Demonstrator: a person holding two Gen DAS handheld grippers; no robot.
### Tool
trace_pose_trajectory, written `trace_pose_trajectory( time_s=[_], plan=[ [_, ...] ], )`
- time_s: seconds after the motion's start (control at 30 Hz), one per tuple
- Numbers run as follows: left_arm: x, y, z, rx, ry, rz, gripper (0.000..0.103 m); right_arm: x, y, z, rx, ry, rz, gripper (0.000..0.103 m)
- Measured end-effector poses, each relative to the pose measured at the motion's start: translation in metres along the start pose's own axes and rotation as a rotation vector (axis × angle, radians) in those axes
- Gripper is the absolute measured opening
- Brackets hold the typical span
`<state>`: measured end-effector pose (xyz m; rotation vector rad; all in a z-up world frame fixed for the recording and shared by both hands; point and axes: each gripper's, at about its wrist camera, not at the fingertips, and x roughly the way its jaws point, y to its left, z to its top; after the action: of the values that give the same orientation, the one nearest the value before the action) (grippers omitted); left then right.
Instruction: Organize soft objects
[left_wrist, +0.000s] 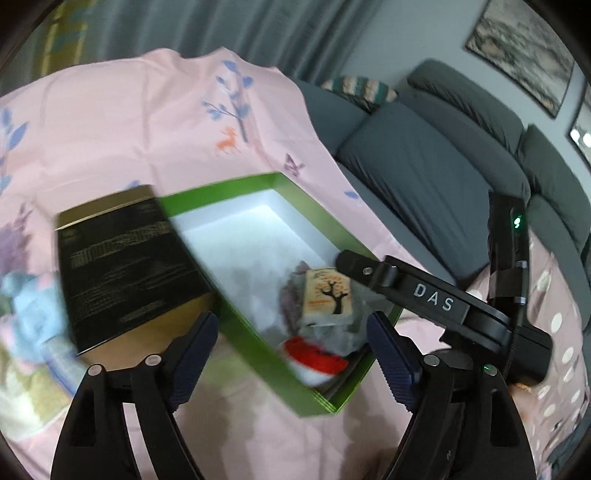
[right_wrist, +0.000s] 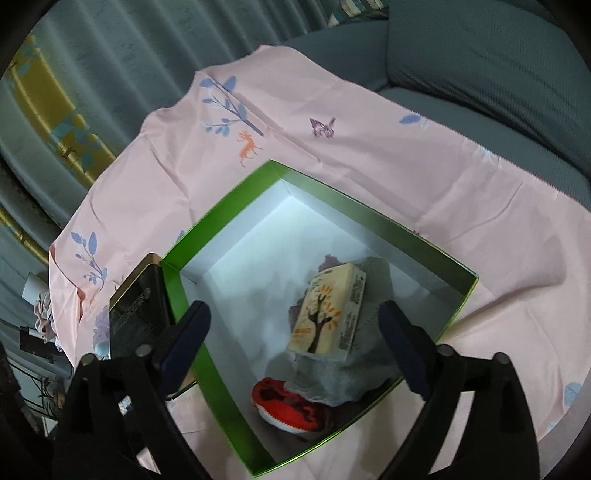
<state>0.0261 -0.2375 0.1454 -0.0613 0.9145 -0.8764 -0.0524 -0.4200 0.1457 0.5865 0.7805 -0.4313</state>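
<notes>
My left claw (left_wrist: 291, 354) hangs over the near end of the green box (left_wrist: 255, 350), its two dark blue pads spread wide with nothing between them. My right claw (right_wrist: 295, 347) is spread wide as well and grips nothing; it looks straight down into the same green box (right_wrist: 218, 373), and in the left wrist view its black body reaches in from the right above the box's near corner. The box is open, white inside, and lies on a pink sheet (left_wrist: 122, 129) printed with blue branches, a small orange deer and a butterfly. The soft things are gathered at the near end of the box: a grey cloth (right_wrist: 332, 380) lies crumpled there, a cream packet with a tree drawing (right_wrist: 328, 314) rests tilted on top of it, and a red and white knitted piece (right_wrist: 288, 406) sticks out from under the cloth's near edge, close to the box wall. The far end of the box shows only its bare white floor. Just beside the box on its left side lies a black board with gold lettering (left_wrist: 129, 266), blurred in the left wrist view. Farther left on the sheet is a pale blue and pink fluffy heap (left_wrist: 29, 302), too blurred to tell what it is. A grey sofa (left_wrist: 424, 177) stands behind the sheet on the right.
</notes>
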Motion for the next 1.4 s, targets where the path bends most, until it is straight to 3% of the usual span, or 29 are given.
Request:
trace_pose_trajectory(
  time_s=[0.4, 0.63, 0.77, 0.97, 1.17, 1.4],
  plan=[
    [-0.099, 0.075, -0.042, -0.173, -0.141, 0.207, 0.084, -0.021, 0.055, -0.025, -0.16, -0.103, -0.005, 0.102],
    [-0.137, 0.135, -0.085, -0.275, -0.149, 0.37, 0.084, -0.017, 0.092, -0.044, -0.275, -0.088, 0.046, 0.102],
    [-0.151, 0.17, -0.112, -0.331, -0.128, 0.423, 0.084, -0.023, 0.105, -0.054, -0.312, -0.083, 0.121, 0.102],
    [-0.156, 0.208, -0.144, -0.424, -0.121, 0.469, 0.084, -0.029, 0.138, -0.082, -0.349, 0.022, 0.287, 0.095],
    [-0.159, 0.222, -0.155, -0.484, -0.137, 0.435, 0.084, -0.014, 0.214, -0.123, -0.476, 0.173, 0.421, 0.094],
    [-0.173, 0.237, -0.162, -0.557, -0.163, 0.463, 0.084, 0.054, 0.297, -0.151, -0.548, 0.306, 0.368, 0.089]
  ],
)
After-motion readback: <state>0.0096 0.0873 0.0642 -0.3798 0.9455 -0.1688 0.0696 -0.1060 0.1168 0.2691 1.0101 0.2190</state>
